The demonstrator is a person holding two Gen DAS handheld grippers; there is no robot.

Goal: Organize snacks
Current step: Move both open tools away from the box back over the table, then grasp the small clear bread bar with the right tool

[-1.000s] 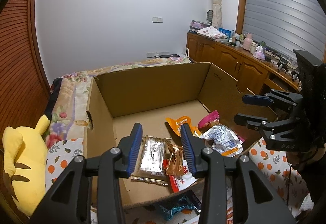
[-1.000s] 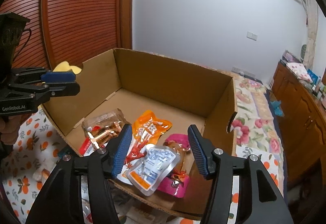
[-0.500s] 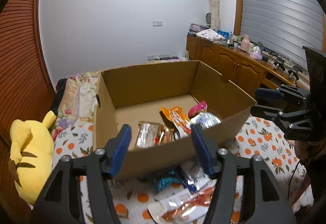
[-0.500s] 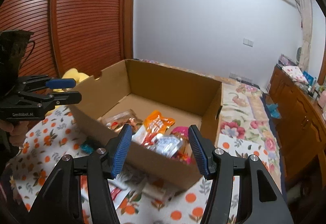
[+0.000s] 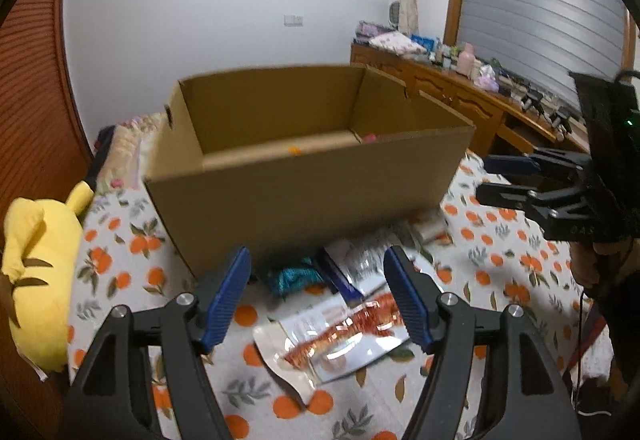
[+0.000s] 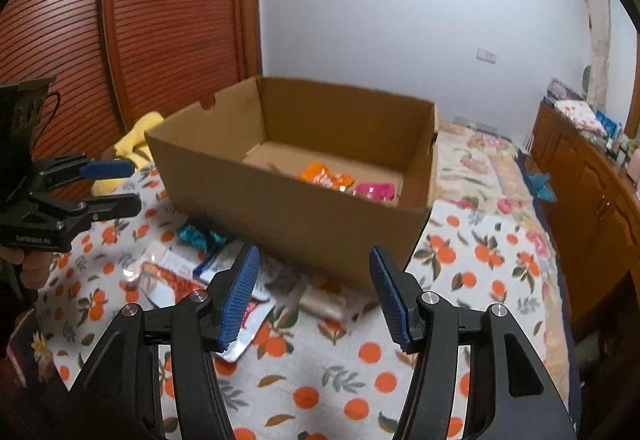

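Both the left tool (image 5: pixel 316 294) and right tool (image 6: pixel 314 294) hang released and empty over loose snack packets (image 5: pixel 340 336) at six o'clock of the box (image 5: pixel 304 192), whose slippery overlapping foil could make a pinch skid or lift two.

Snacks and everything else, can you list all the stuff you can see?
cardboard box: one, brown, open, on the bedspread
orange packet: one, inside the box
pink packet: one, inside the box beside the orange one
red-and-silver pouch: one, on the bedspread in front of the box
teal wrapper: one, against the box's near wall
other packets: a few, blurred, in front of the box
plush toy: one, yellow, left of the box
bedspread: one, white with oranges
left hand-held gripper: open, empty, jaws just opening
right hand-held gripper: open, empty
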